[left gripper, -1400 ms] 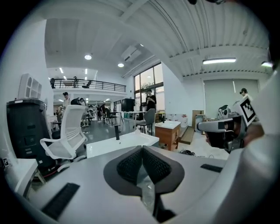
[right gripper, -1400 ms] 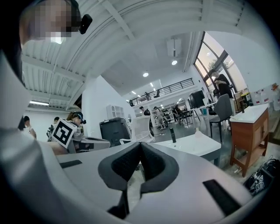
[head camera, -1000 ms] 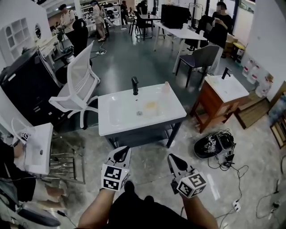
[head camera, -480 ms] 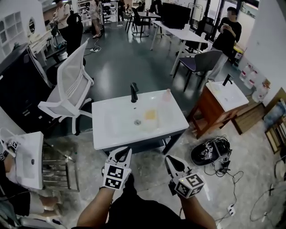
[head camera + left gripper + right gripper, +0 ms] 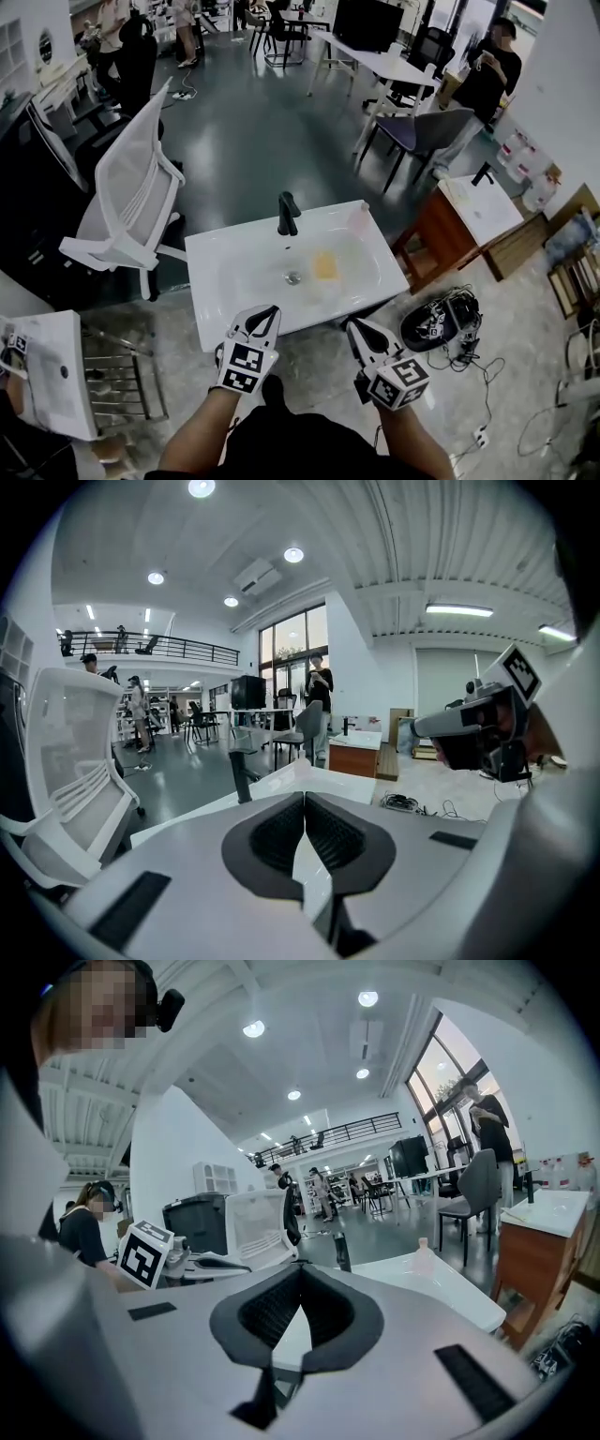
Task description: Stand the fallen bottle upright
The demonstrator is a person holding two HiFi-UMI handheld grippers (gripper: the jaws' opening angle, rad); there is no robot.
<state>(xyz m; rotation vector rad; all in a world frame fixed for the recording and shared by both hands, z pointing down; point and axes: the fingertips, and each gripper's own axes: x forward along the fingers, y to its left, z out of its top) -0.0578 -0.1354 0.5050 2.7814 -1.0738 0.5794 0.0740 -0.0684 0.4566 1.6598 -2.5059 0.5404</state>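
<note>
A small clear bottle [image 5: 358,217] with a pale cap stands upright at the far right corner of the white sink counter [image 5: 211,258]; the right gripper view shows the bottle [image 5: 424,1253] upright too. In the basin a yellow sponge [image 5: 325,265] lies beside the drain, behind it a black tap [image 5: 287,215]. My left gripper [image 5: 265,317] is shut and empty, just short of the counter's near edge. To its right, my right gripper [image 5: 360,330] is also shut and empty. The left gripper [image 5: 303,799] points at the tap [image 5: 242,777].
A white mesh office chair [image 5: 131,202] stands left of the counter. On the right are a wooden cabinet with a second sink [image 5: 476,212] and a round device with cables [image 5: 441,321] on the floor. Another white basin [image 5: 47,375] sits at near left. People stand at the back.
Both grippers have travelled forward together toward the sink counter, which now lies much closer below them. Their jaws have stayed shut.
</note>
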